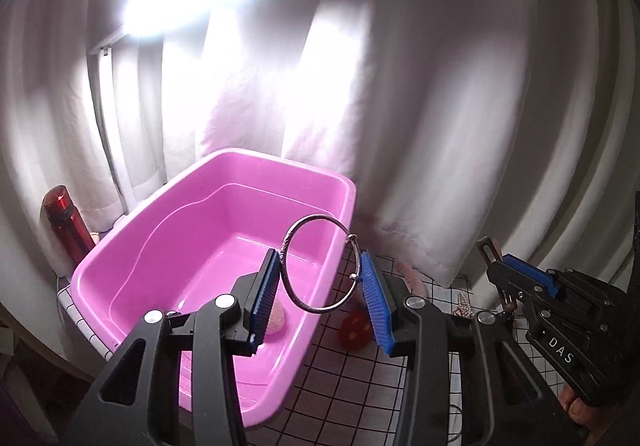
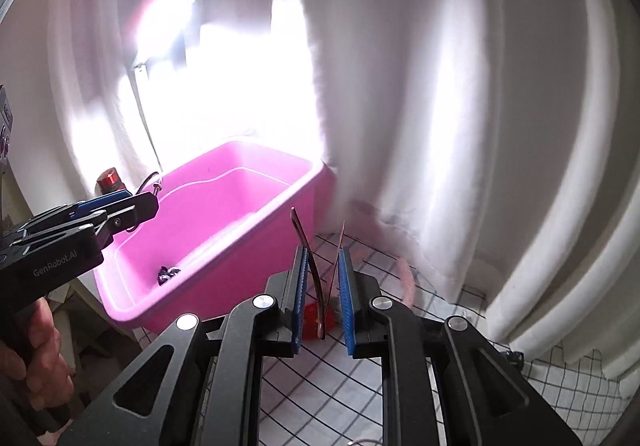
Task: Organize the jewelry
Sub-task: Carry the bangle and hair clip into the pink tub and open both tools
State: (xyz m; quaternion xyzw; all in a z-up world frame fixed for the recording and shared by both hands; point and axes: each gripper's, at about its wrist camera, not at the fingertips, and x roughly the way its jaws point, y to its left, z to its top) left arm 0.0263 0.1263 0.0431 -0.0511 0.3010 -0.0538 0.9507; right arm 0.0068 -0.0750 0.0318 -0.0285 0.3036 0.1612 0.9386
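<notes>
My left gripper [image 1: 320, 282] pinches a thin silver metal bangle [image 1: 322, 264] between its blue ribbed pads [image 1: 262, 296], w/ the ring upright and facing the camera. The bangle is a full circle, textured on its upper left, w/ a small bead clasp at upper right. It hangs over the near right rim of a bright pink plastic tub [image 1: 224, 246].

My right gripper [image 2: 323, 290] is closed on a slim rose-gold metal cuff bracelet [image 2: 310, 266], seen edge-on, its curved band rising above the pads. It sits just right of the tub, above the table.

Inside the tub: a pale pink sparkly piece [image 1: 276, 320] on the floor near the front, and in the right wrist view a small dark blue-and-silver piece [image 2: 168, 272].

The table wears a white cloth w/ a black grid [image 1: 352, 386]. On it lie a red round piece w/ pale dots [image 1: 354, 330], a pink fuzzy band [image 1: 412, 274] and a gold sparkly item [image 1: 464, 306], too small to identify.

Behind everything hang white curtains [image 1: 440, 86], backlit by bright window glare. A red translucent bottle [image 1: 66, 224] stands left of the tub, by the curtain.
</notes>
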